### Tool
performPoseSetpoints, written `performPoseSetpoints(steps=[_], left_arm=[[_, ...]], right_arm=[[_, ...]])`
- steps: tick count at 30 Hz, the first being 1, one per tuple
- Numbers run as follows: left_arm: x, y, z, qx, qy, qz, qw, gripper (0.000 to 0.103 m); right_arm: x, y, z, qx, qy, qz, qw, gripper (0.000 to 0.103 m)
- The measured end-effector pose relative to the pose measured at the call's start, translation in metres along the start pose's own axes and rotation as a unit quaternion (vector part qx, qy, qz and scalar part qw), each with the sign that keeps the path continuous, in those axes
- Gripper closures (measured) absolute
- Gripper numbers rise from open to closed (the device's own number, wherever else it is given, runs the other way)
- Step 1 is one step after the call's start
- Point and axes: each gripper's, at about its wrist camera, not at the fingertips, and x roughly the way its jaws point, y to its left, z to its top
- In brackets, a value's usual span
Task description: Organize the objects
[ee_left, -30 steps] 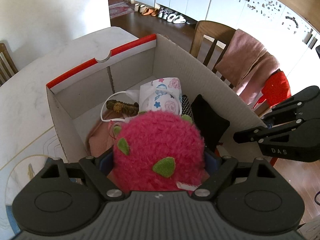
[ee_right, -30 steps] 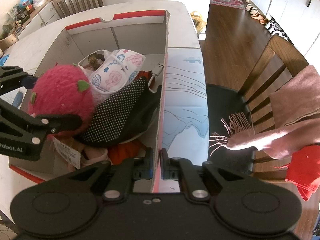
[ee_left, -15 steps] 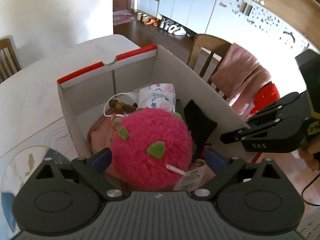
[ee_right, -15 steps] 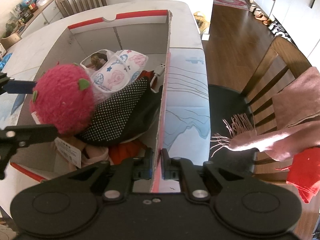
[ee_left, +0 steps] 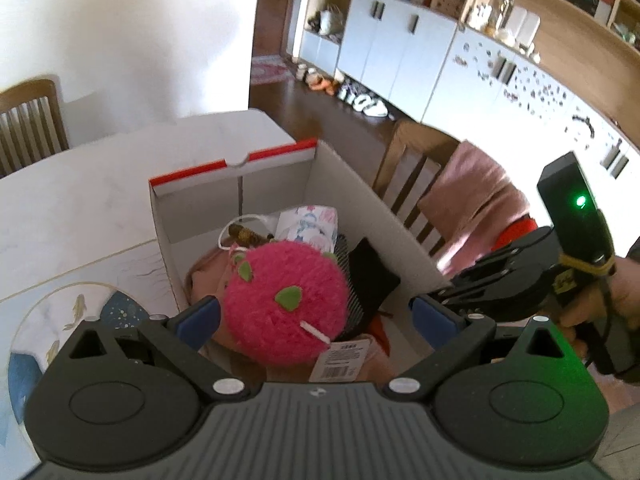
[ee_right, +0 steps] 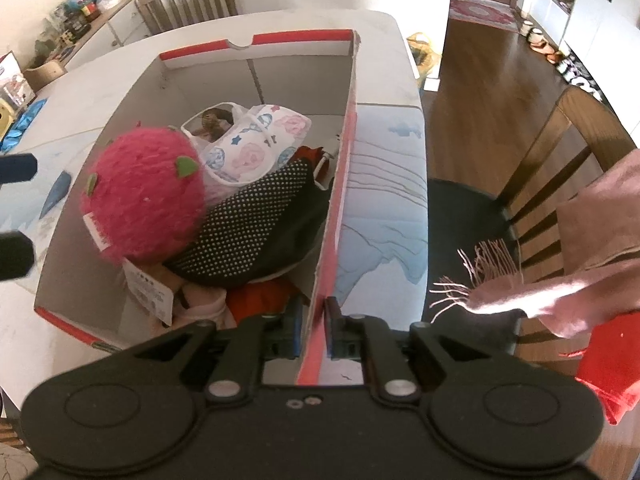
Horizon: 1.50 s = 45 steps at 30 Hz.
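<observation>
As seen from the left wrist, left hand-held gripper point(ee_left: 314, 314) is spread wide, pink plush ball point(ee_left: 284, 304) lying free between its fingers inside cardboard box point(ee_left: 348, 196); placement looks done. Right wrist: right hand-held gripper point(ee_right: 312, 330) pinches the box wall; nothing left outside visible.

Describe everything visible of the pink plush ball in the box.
The pink plush ball is round, fuzzy and magenta, with small green felt leaves and a white paper tag hanging below. It sits on the pile inside the cardboard box, leaning against the dotted black fabric. The left claw is open around it, not touching.
</observation>
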Motion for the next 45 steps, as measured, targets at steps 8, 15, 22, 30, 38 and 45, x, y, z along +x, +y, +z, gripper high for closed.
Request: performPoseSetpoints(steps=[8, 15, 22, 30, 38, 45], left_arm=[[-0.02, -0.003, -0.004, -0.027, -0.046, 0.018, 0.9984, 0.0], [-0.031, 0.004, -0.015, -0.019, -0.074, 0.013, 0.997, 0.0], [-0.039, 0.019, -0.03, -0.023, -0.081, 0.005, 0.9964, 0.0], [-0.057, 0.029, -0.043, -0.006, -0.099, -0.003, 0.9951, 0.0], [-0.07, 0.033, -0.055, 0.012, -0.108, -0.005, 0.994, 0.0], [-0.078, 0.04, -0.064, 0.01, -0.115, -0.018, 0.9932, 0.0]], right_arm=[[-0.022, 0.002, -0.007, -0.009, -0.037, 0.0, 0.999, 0.091], [-0.047, 0.012, -0.02, 0.005, -0.101, -0.008, 0.995, 0.084], [-0.07, 0.034, -0.039, 0.02, -0.153, -0.008, 0.988, 0.073], [-0.1, 0.058, -0.056, 0.033, -0.216, 0.002, 0.976, 0.049], [-0.112, 0.081, -0.07, 0.037, -0.253, 0.007, 0.967, 0.025], [-0.12, 0.092, -0.083, 0.04, -0.283, 0.013, 0.958, 0.005]])
